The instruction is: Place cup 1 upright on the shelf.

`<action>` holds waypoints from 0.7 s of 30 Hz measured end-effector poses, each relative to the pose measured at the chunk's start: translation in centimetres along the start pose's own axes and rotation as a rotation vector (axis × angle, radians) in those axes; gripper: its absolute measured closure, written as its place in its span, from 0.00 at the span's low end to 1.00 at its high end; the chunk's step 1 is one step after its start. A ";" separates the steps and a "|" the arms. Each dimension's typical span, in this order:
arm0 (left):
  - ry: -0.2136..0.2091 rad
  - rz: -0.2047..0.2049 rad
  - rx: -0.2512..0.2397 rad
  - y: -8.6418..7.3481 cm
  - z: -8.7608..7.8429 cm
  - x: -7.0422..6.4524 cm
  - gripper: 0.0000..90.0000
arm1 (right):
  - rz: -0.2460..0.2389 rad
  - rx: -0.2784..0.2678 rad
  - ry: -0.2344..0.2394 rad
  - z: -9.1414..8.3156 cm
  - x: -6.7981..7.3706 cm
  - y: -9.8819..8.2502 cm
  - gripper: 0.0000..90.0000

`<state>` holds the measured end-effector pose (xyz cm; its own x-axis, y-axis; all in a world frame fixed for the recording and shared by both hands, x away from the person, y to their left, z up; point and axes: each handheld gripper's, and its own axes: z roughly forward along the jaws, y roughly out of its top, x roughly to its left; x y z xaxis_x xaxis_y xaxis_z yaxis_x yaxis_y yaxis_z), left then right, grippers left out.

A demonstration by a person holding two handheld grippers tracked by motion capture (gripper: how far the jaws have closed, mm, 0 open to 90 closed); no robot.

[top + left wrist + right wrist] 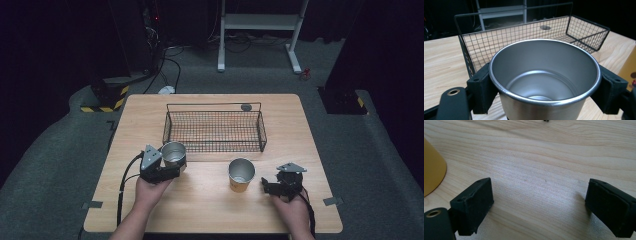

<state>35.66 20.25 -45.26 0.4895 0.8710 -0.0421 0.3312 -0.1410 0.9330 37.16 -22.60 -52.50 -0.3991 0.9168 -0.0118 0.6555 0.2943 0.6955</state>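
Left gripper (176, 167) has its jaws pinched on the steel cup (174, 153) — the pads (482, 90) press the wall on opposite sides just under the rolled rim, which I judge gives a steady hold and keeps the mouth facing up. The cup is upright, just in front of the wire basket (214, 131) near its left end, and from the left gripper view the basket (474, 47) sits directly behind it, so the likely aim is a lift over the near wall and a set-down inside; whether the cup is on the table or already off it I cannot tell. Right gripper (270, 187) rests low by the near right of the table, jaws spread with only bare wood between them, waiting just right of the second cup (241, 174) — yellow outside, steel inside, upright, untouched. Its yellow side (431, 167) shows at the left edge of the right gripper view. The basket holds no cups; 1 small dark disc (245, 107) lies by its far rail. Table (145, 115) is pale wood grain, taped at 2 near corners. Around it: grey carpet, dark curtains, a white frame stand (260, 22) at the back, cables and a hazard-striped block (107, 97) to the far left.
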 end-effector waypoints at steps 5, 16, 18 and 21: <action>-0.004 0.001 -0.002 0.9 0.4 0.1 0.21 | 0.000 0.000 0.000 0.0 0.0 0.0 0.08; -0.007 -0.016 -0.007 2.5 1.6 0.7 0.21 | 0.000 0.000 0.000 0.0 0.0 0.0 0.08; -0.006 -0.017 -0.009 2.9 1.7 0.9 0.21 | 0.000 0.000 0.000 0.0 0.0 0.0 0.08; -0.008 -0.039 -0.015 3.4 2.0 1.3 0.21 | -0.001 0.000 0.000 0.0 0.0 0.0 0.08</action>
<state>38.99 19.97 -42.86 0.4831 0.8718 -0.0812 0.3382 -0.1002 0.9357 37.16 -22.60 -52.50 -0.3994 0.9167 -0.0124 0.6553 0.2949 0.6955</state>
